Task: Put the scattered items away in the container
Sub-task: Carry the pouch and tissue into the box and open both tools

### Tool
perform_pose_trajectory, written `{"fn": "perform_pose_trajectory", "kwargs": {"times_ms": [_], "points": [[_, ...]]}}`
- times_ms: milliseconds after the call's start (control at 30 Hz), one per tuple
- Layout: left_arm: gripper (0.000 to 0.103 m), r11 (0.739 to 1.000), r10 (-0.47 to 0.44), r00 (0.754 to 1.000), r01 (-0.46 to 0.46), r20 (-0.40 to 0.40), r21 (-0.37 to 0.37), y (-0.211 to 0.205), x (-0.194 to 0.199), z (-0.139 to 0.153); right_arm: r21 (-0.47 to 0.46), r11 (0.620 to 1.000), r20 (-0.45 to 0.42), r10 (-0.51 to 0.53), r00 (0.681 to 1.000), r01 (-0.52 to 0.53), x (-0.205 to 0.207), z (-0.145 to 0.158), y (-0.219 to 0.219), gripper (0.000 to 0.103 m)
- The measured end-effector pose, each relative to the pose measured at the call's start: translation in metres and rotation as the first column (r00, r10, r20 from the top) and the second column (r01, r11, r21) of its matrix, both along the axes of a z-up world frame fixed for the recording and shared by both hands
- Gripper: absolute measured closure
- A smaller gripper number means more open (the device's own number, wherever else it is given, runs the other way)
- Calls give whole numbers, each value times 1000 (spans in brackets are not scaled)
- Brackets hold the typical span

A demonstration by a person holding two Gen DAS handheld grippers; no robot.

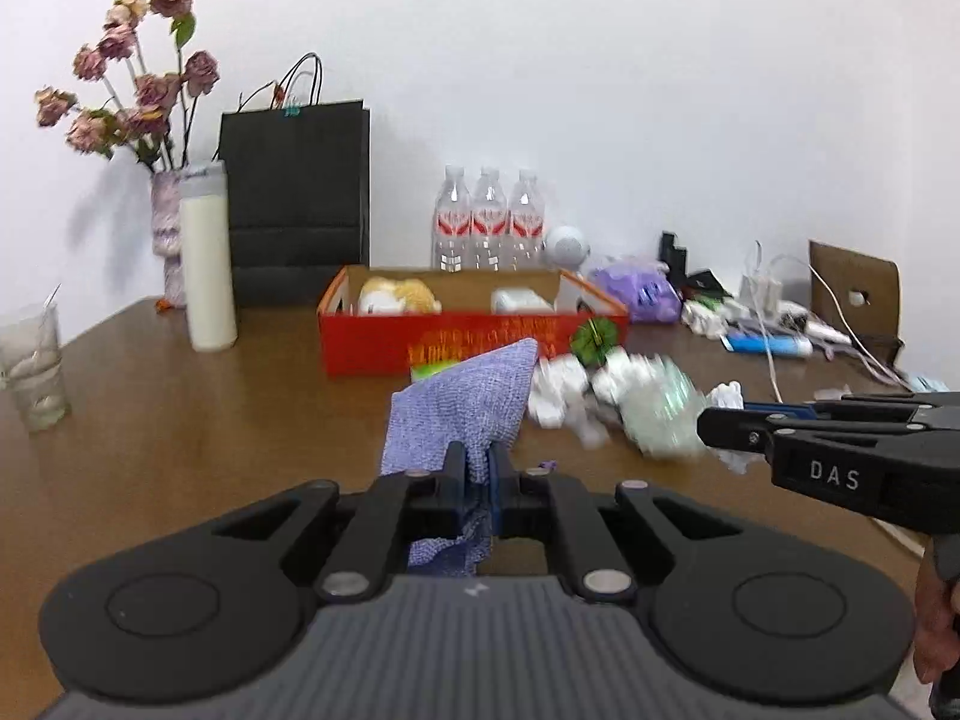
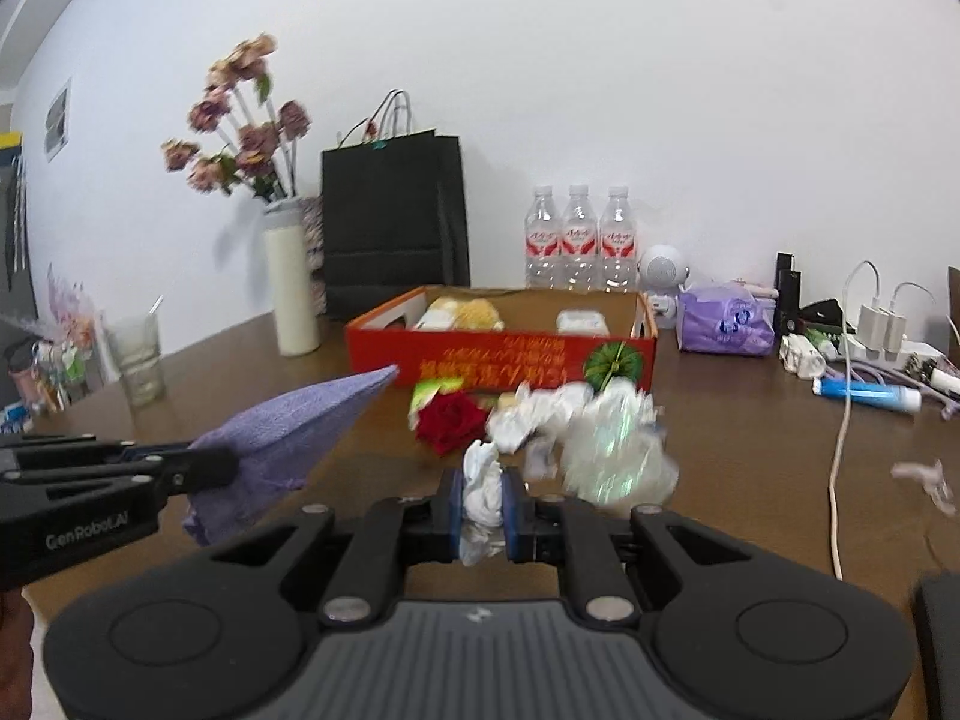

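My left gripper (image 1: 477, 474) is shut on a purple cloth (image 1: 462, 402), held above the brown table in front of the red cardboard box (image 1: 384, 342). It shows at the left of the right wrist view (image 2: 231, 465) with the cloth (image 2: 288, 438). My right gripper (image 2: 483, 495) is shut on a crumpled white wrapper (image 2: 480, 480), with clear plastic wrap (image 2: 618, 450) trailing from it. In the left wrist view the right gripper (image 1: 714, 423) reaches in from the right. A red rose (image 2: 450, 420) lies before the box (image 2: 480, 348), which holds a yellow item (image 2: 468, 315) and a white item (image 2: 579, 321).
A black paper bag (image 1: 297, 198), a vase of dried flowers (image 1: 168, 228), a white tumbler (image 1: 207, 264) and a glass (image 1: 36, 360) stand at the back left. Three water bottles (image 1: 489, 222) stand behind the box. Cables, chargers and a purple tissue pack (image 2: 723, 321) crowd the right.
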State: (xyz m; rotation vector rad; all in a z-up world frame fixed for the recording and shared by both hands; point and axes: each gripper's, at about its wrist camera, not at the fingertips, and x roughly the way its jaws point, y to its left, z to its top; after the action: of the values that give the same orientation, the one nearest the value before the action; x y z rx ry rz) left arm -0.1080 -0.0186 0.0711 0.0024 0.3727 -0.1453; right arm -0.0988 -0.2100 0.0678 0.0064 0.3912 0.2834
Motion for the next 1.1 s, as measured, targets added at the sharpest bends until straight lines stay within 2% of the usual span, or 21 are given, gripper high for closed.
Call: {"fn": "perform_pose_trajectory", "kwargs": {"times_ms": [133, 267, 367, 467, 567, 667, 767, 867, 933, 1000, 1067, 1100], "points": [[95, 1000, -12, 1000, 12, 27, 4, -3, 82, 28, 25, 1000, 18, 16, 1000, -17, 78, 25, -10, 90], [95, 1000, -17, 1000, 17, -4, 1, -14, 185, 46, 47, 999, 22, 16, 1000, -17, 174, 53, -22, 90], [95, 999, -10, 998, 13, -60, 51, -28, 265, 45, 48, 999, -38, -5, 999, 6, 259, 66, -30, 90], [95, 996, 11, 991, 0, -133, 88, -46, 330, 36, 67, 997, -152, -35, 988, 46, 339, 70, -37, 90], [95, 999, 9, 968, 0, -252, 33, -51, 382, 26, 83, 993, -276, -56, 960, 82, 400, 64, -38, 90], [95, 1000, -2, 937, 12, -348, 27, -57, 418, 12, 46, 993, -378, -82, 922, 107, 444, 49, -34, 90], [93, 999, -45, 885, 53, -464, 5, -61, 441, -3, -16, 991, -466, -124, 876, 132, 478, 31, -31, 90], [85, 999, -47, 847, 45, -529, -17, -59, 455, -11, -63, 989, -555, -147, 819, 135, 500, 13, -28, 88], [66, 998, -63, 829, 42, -555, -50, -53, 460, -10, -99, 985, -589, -175, 789, 145, 508, 5, -26, 84], [59, 997, -68, 810, 36, -582, -66, -44, 461, -4, -126, 981, -604, -196, 772, 150, 511, 2, -26, 82], [49, 997, -66, 791, 30, -609, -69, -34, 462, 7, -114, 981, -625, -193, 756, 155, 511, 5, -28, 80], [33, 997, -66, 779, 31, -624, -67, -28, 462, 14, -112, 981, -632, -193, 750, 158, 509, 7, -28, 77]]}}
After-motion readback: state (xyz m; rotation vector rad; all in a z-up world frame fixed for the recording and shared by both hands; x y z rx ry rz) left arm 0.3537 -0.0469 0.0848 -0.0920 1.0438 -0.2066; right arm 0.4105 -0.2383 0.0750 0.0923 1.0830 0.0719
